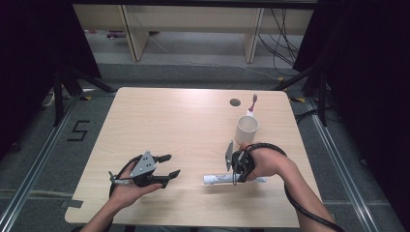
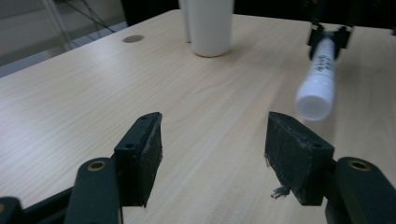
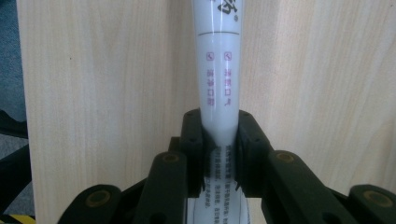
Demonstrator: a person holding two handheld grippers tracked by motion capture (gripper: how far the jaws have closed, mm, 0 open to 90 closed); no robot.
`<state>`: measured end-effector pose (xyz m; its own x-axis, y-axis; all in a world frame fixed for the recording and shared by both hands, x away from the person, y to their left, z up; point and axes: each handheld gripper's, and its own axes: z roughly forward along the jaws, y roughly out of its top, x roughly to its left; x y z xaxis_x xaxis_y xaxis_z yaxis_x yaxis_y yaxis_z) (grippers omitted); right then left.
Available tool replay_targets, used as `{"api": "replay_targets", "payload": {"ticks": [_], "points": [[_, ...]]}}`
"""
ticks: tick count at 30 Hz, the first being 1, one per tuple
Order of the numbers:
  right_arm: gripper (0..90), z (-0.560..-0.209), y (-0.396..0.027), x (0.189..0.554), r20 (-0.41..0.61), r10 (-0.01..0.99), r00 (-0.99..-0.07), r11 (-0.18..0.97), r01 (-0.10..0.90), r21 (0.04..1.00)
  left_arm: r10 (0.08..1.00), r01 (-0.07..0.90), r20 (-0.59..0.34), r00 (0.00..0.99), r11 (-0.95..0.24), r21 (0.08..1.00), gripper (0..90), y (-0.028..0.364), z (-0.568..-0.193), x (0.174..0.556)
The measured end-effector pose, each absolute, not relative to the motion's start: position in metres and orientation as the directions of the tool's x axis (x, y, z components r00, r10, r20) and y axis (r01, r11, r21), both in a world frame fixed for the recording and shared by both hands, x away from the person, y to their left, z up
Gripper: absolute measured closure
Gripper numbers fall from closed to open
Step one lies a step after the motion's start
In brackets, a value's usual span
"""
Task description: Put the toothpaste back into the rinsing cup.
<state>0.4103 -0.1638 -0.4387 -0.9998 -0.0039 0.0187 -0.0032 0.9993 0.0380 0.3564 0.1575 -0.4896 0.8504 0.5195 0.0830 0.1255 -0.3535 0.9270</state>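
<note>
Right gripper (image 3: 220, 154) clamped on the white tube (image 3: 218, 79), pads pressing both sides; tube apparently lifted just off the table (image 1: 159, 121), cap end toward the left gripper (image 1: 167, 171); left gripper gaping wide, grasping nothing; white cup (image 1: 247, 129) just beyond the right hand; bare wood between the 2 grippers; near edge close.

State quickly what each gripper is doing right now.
Left gripper: open, holding nothing.
Right gripper: shut on the white tube.
</note>
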Motion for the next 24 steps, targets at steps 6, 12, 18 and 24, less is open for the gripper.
{"api": "replay_targets", "payload": {"ticks": [6,12,18,24], "points": [[76.3,-0.433,-0.159,0.413,0.016,-0.012,-1.000,0.999,-0.011,0.047,0.396,0.060,0.107,0.912,-0.386,0.920,34.2,0.134,-0.493,0.352],[76.4,-0.428,-0.154,0.416,0.008,-0.031,-0.999,0.999,-0.030,0.043,0.343,0.049,0.101,0.934,-0.402,0.915,32.9,0.117,-0.497,0.351],[76.5,-0.423,-0.146,0.415,0.009,-0.022,-1.000,0.999,-0.022,0.049,0.320,0.031,0.118,0.940,-0.425,0.904,32.8,0.107,-0.497,0.353],[76.5,-0.421,-0.139,0.415,0.012,-0.030,-0.999,0.998,-0.029,0.055,0.308,0.017,0.134,0.942,-0.442,0.897,34.0,0.098,-0.500,0.358]]}}
